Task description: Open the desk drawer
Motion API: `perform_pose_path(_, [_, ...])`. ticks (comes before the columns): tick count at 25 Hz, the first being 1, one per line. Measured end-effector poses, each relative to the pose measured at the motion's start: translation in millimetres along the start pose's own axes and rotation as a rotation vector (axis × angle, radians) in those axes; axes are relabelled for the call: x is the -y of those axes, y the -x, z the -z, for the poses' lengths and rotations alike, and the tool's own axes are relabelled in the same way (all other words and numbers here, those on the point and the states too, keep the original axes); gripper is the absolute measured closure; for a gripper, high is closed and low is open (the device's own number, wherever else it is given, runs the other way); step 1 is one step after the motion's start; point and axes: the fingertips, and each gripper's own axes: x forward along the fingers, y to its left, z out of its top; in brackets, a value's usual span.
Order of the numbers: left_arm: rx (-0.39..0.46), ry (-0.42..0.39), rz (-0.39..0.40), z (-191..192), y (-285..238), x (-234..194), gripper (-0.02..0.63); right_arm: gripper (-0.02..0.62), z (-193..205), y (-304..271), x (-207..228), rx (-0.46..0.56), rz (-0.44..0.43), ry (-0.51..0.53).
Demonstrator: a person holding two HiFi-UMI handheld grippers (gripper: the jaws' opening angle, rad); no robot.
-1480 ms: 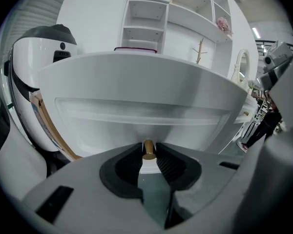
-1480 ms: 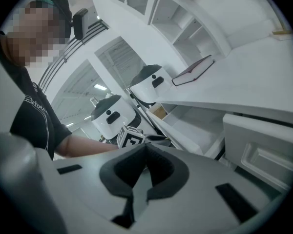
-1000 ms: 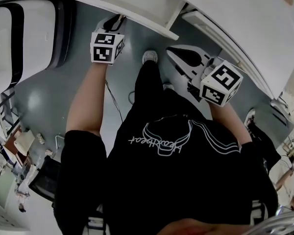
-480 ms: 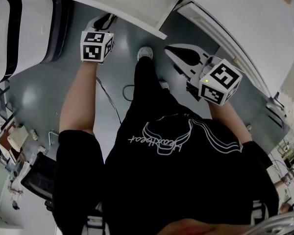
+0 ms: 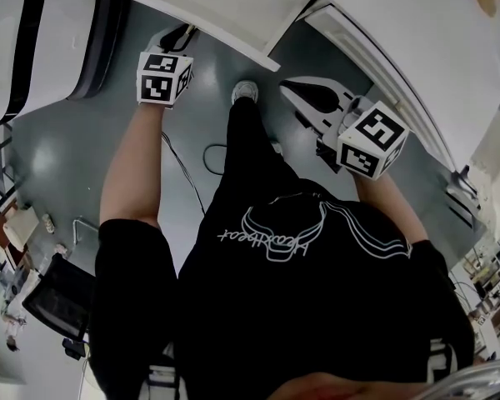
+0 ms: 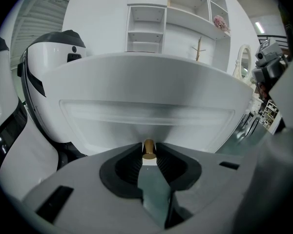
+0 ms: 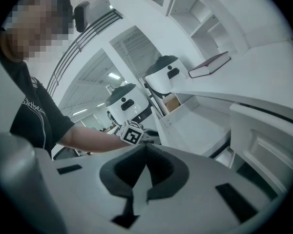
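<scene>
Drawer (image 5: 221, 11) stood pulled out from the desk (image 5: 450, 40). With the arm stretched forward and tilted down, the left gripper (image 6: 149, 154) pinched the brass knob (image 6: 149, 149) between its jaw tips. The right gripper (image 7: 145, 149) hung aside, jaws together, empty.

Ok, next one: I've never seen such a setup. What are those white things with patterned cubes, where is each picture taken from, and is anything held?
No robot here: a person holds a two-jaw gripper in each hand; the cubes are part of them. The head view looks down from the person's head; the other two cameras ride on the grippers and look along their jaws. The left gripper is clamped on the small brass knob of a white drawer, which stands pulled out from the desk. The right gripper is shut and holds nothing. A book lies on the desk top.
</scene>
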Motion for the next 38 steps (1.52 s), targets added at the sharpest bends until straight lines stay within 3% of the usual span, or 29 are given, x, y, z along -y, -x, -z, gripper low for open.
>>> perform_pose_path(19, [0.003, 0.004, -0.016, 37.9, 40.2, -3.1, 0.518, 0.591, 7.6, -18.2, -33.8, -0.031, -0.047, 0.045])
perform_pose_path(34, [0.007, 0.039, -0.028, 39.5, 41.9, -2.0, 0.531, 0.591, 15.1, -12.8, -53.2, -0.016, -0.034, 0.059])
perform_pose_path(38, [0.000, 0.081, -0.056, 36.6, 47.7, 1.3, 0.480, 0.591, 15.0, 3.1, -60.5, 0.001, -0.025, 0.077])
